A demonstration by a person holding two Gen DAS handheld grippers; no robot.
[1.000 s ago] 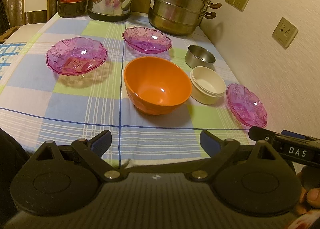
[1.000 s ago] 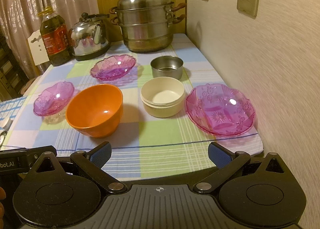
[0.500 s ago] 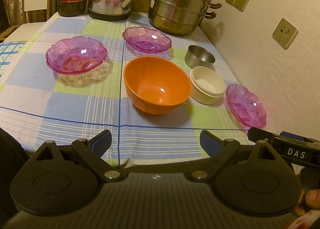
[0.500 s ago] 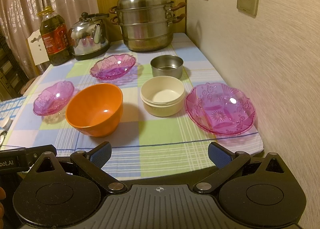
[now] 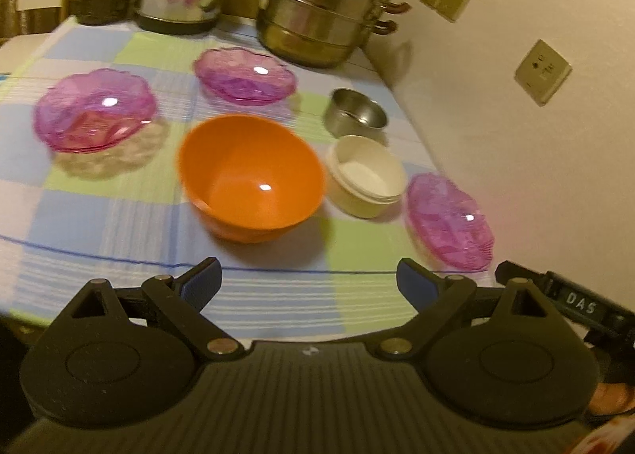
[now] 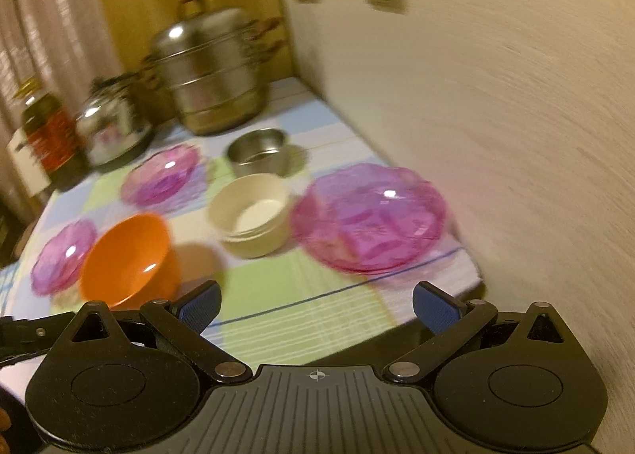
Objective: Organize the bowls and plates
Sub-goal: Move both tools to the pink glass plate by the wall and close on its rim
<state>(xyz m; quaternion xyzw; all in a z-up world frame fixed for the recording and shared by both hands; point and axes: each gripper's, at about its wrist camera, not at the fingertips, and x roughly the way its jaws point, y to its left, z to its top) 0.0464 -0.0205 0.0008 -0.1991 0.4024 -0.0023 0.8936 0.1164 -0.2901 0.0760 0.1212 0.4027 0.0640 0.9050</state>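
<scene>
Both tongs, left tongs (image 5: 307, 279) and right tongs (image 6: 315, 303), gape empty at the bench (image 5: 119, 192) edge. Nearest the wall sits a pink dish (image 6: 367, 216), likely light, slick, brittle plastic; pinch its scalloped rim.

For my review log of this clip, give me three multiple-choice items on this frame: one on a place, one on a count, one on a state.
1. What stands directly between the orange bowl and the pink dish by the wall?
A. the kettle
B. the cream bowl
C. the oil bottle

2. How many pink glass dishes are on the table?
A. one
B. five
C. three

3. How are the right gripper's fingers?
A. open, holding nothing
B. shut on the orange bowl
C. shut on a pink dish

Answers:
1 B, the cream bowl sits between them.
2 C, two more lie further left.
3 A, the right gripper shows tablecloth between its spread fingers.
</scene>
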